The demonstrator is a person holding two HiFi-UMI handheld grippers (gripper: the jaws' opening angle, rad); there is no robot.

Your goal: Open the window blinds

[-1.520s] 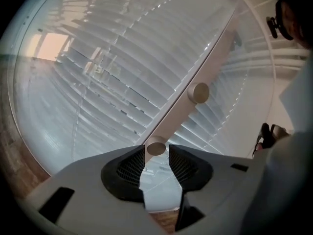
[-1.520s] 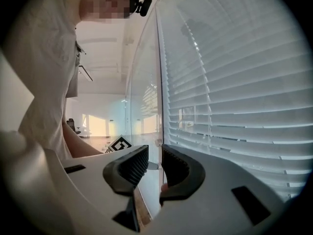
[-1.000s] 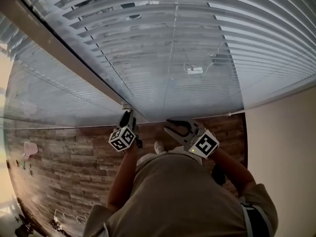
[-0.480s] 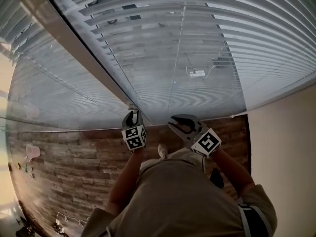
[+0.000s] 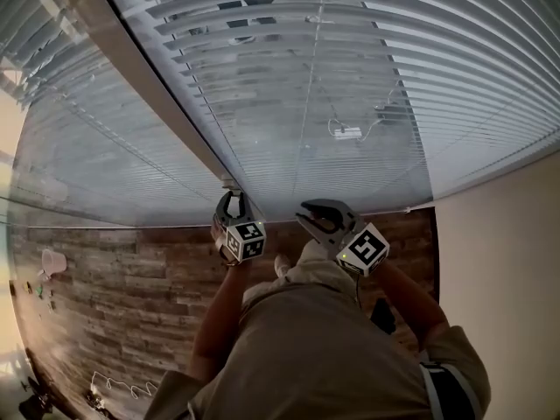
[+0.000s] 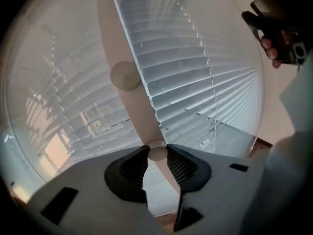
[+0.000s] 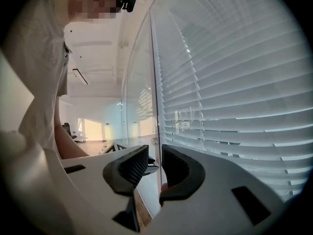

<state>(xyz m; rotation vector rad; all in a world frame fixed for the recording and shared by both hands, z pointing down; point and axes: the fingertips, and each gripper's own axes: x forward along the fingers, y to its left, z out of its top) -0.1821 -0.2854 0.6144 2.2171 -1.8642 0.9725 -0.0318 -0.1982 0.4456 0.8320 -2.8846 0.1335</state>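
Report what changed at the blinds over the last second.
The left gripper, shut on the wand, rolled about its own line, so its marker cube turned. The right gripper kept its place, and the blinds look unchanged.

White slatted blinds (image 5: 350,77) are let all the way down over the window, slats level-ish with thin gaps you can partly see through. The little round beige knob (image 6: 157,153) sits on the pale post (image 6: 128,43) beside them, pinched in the left gripper (image 6: 157,150).
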